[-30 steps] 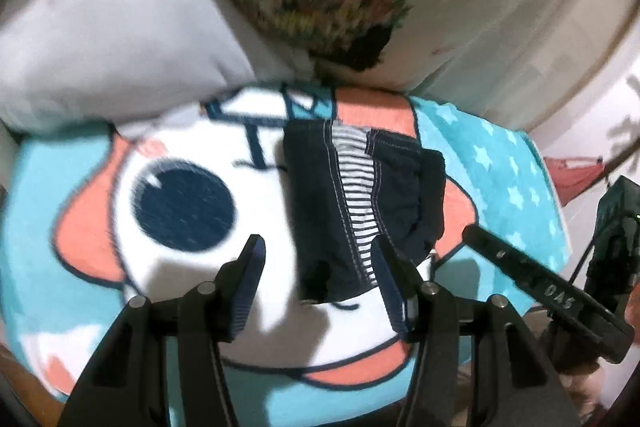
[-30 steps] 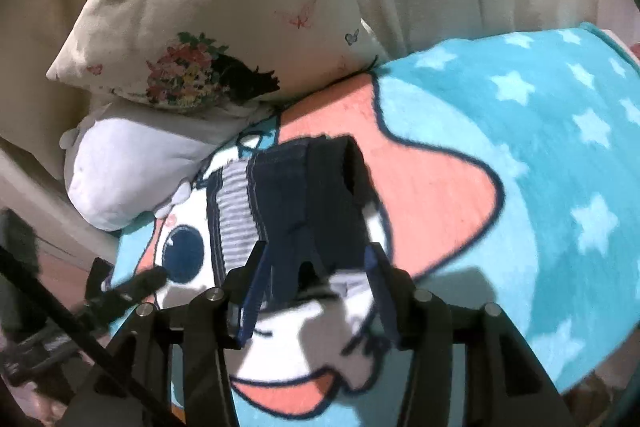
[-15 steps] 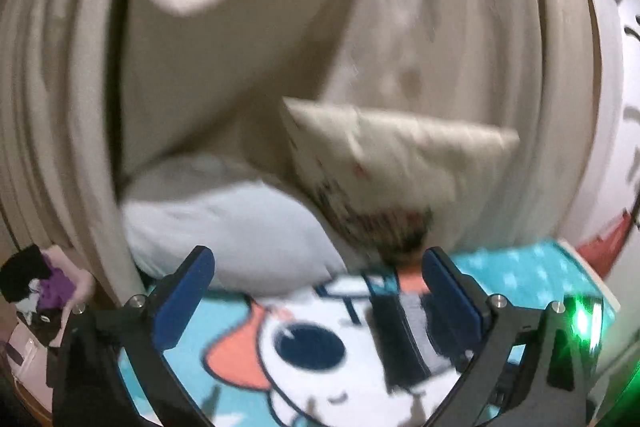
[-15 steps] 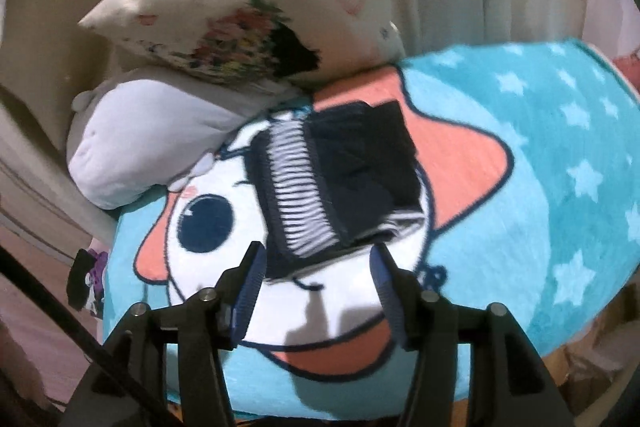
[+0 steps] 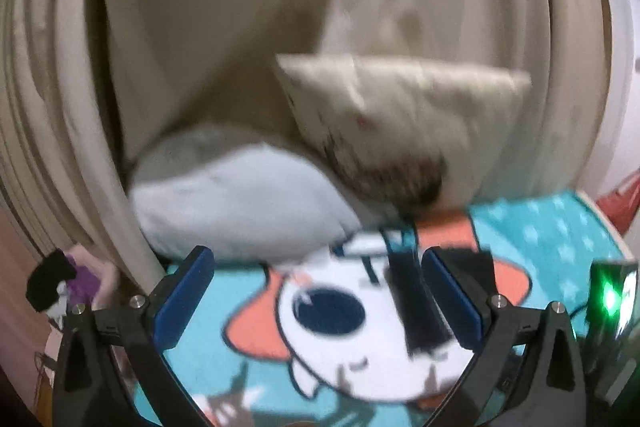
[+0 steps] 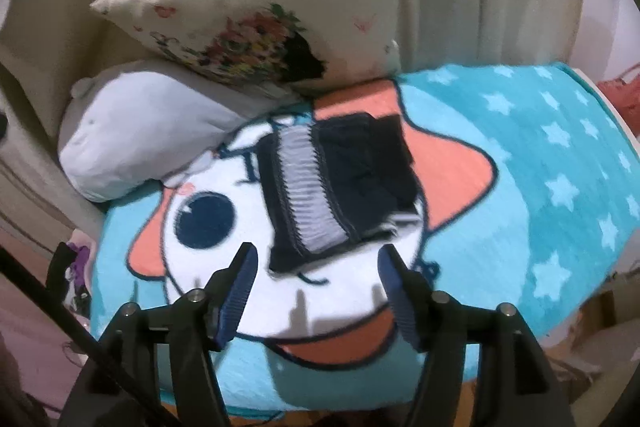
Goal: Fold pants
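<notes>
Right now the pants [image 6: 340,195] lie folded into a dark, compact bundle with a striped band showing, resting on the cartoon blanket [image 6: 540,163] over the white face of the printed character. In the right wrist view the right gripper [image 6: 318,291] hangs just in front of the bundle's near edge, its fingers spread apart and holding nothing. In the blurred left wrist view the left gripper [image 5: 316,301] is spread wide and empty, and the pants [image 5: 416,303] sit ahead of it toward its right finger, partly hidden behind that finger. Beyond the blanket a flowered pillow [image 6: 256,15] leans on a grey pillow [image 6: 140,131].
</notes>
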Demonstrator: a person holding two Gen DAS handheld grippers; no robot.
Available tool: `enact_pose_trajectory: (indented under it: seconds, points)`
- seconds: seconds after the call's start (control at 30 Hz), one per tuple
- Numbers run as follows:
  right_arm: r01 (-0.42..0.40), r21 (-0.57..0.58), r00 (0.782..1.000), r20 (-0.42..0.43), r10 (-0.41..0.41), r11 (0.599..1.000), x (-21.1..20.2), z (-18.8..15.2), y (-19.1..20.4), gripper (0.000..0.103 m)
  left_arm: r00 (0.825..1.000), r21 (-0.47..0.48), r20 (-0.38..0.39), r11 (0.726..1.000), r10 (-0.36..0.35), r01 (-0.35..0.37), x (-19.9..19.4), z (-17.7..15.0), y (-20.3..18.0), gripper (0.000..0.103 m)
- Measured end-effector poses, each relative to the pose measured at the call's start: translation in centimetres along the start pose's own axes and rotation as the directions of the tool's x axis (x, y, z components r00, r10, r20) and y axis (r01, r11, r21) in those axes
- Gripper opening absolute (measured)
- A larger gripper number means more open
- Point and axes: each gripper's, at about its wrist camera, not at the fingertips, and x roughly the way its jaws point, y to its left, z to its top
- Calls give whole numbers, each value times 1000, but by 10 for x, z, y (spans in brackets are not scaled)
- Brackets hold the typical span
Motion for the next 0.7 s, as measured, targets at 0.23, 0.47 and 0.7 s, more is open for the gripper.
enact_pose_trajectory:
  seconds: [0.23,0.47,0.7]
  points:
    - [86,82,995,-59,-81,993,9,-8,-40,68,988,8,-146,998,-53,55,26,-22,-20,103]
    - [107,59,993,-62,-103,993,15,-2,-44,68,961,27,-241,989,-135,145,52,-28,-41,103]
    - [143,15,987,-81,-142,990,25,0,-44,69,928,5,-327,982,-176,188,73,-40,-51,103]
